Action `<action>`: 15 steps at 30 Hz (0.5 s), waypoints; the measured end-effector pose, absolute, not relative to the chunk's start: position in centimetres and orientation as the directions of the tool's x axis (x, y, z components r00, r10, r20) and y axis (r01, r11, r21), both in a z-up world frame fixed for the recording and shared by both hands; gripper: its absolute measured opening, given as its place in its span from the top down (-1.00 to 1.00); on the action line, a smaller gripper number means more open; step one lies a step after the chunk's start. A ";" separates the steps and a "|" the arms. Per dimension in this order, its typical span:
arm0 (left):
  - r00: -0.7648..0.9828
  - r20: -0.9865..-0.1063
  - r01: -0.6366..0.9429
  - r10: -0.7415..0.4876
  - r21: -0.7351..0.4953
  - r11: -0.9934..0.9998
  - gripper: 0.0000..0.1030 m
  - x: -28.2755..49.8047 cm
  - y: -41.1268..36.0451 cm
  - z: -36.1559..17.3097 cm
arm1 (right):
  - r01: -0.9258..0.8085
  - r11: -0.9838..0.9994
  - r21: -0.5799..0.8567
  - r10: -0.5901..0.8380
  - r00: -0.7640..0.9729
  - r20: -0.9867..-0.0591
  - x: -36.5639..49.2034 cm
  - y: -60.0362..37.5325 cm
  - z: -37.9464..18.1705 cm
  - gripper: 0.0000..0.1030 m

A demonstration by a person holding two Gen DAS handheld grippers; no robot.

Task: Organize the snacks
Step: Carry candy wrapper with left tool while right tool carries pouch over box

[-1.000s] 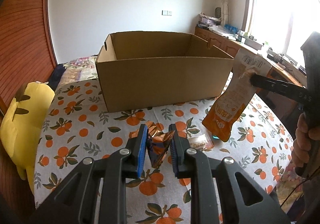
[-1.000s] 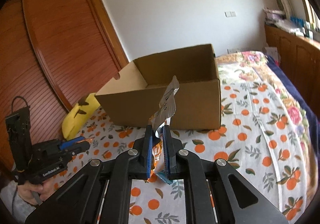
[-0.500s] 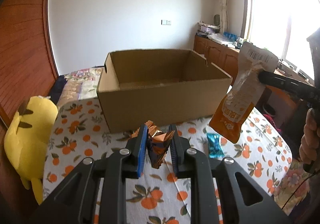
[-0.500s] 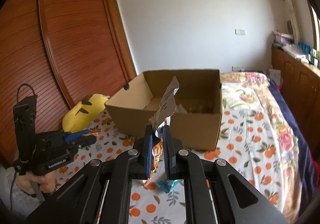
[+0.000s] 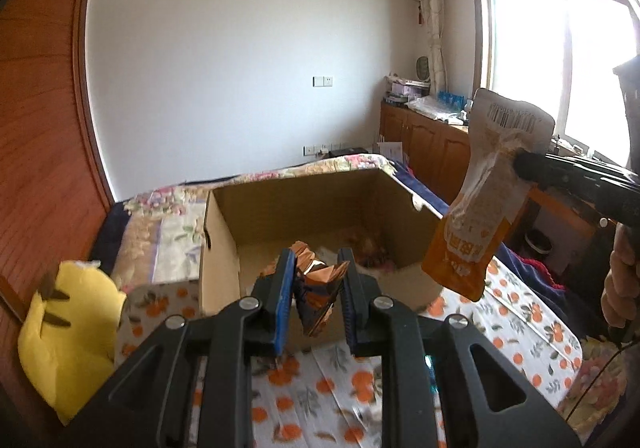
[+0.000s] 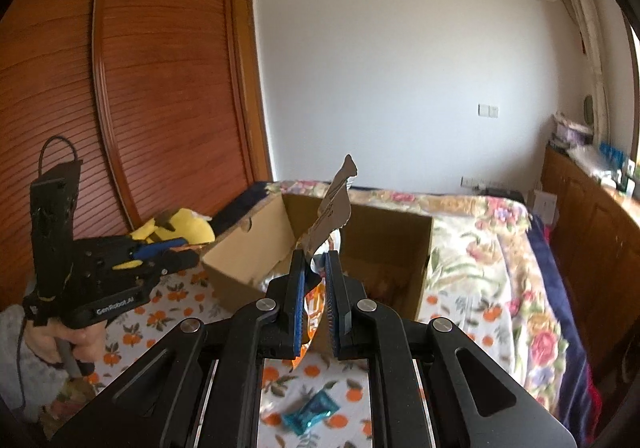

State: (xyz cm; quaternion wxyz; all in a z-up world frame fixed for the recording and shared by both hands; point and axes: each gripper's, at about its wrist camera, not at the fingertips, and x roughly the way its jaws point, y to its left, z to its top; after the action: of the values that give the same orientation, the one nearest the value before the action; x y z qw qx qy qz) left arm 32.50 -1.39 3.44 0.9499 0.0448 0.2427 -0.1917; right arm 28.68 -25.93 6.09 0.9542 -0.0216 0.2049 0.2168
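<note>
Snacks were in both grippers. The left gripper [image 5: 316, 298] was clamped on a crumpled brown-orange wrapper [image 5: 318, 288] at lower centre of its view, and the right gripper [image 6: 314, 302] was pinched shut on an orange pouch [image 5: 482, 207], which hung at the right of the left view, beside the box's right wall.

Compared with a second earlier, both hands had risen. The cardboard box [image 5: 224, 244] then showed only its outer wall and far inside. Now the left view looked over the near rim onto the box floor, where other packets lay. I judge both items were high enough to clear the rim, so carrying them over the opening and releasing remained. A blue candy [image 6: 310, 416] lay on the orange-print bedcover [image 6: 492, 312], uncollected.
</note>
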 end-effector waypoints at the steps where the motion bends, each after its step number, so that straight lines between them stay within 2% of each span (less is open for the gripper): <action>1: 0.812 -0.473 0.386 -0.341 -0.002 0.923 0.63 33.2 -1.5 3.6 | -0.426 0.904 0.039 0.406 0.825 -0.392 28.9 -25.9 6.3 0.87; 9: 0.806 -0.494 0.374 -0.326 -0.002 0.927 0.62 37.7 -1.7 2.1 | -0.423 0.906 0.005 0.393 0.837 -0.381 32.0 -25.8 6.9 0.87; 15: 0.789 -0.532 0.337 -0.309 -0.047 0.940 0.62 41.4 -1.2 -1.2 | -0.414 0.910 -0.010 0.376 0.834 -0.403 34.5 -25.2 5.7 0.89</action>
State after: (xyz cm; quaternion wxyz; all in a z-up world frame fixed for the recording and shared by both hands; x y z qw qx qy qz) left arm 41.43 -1.24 -1.23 0.9454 0.0252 0.2766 -0.1708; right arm 34.45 -25.23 5.71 0.9565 -0.0485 0.2004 0.2065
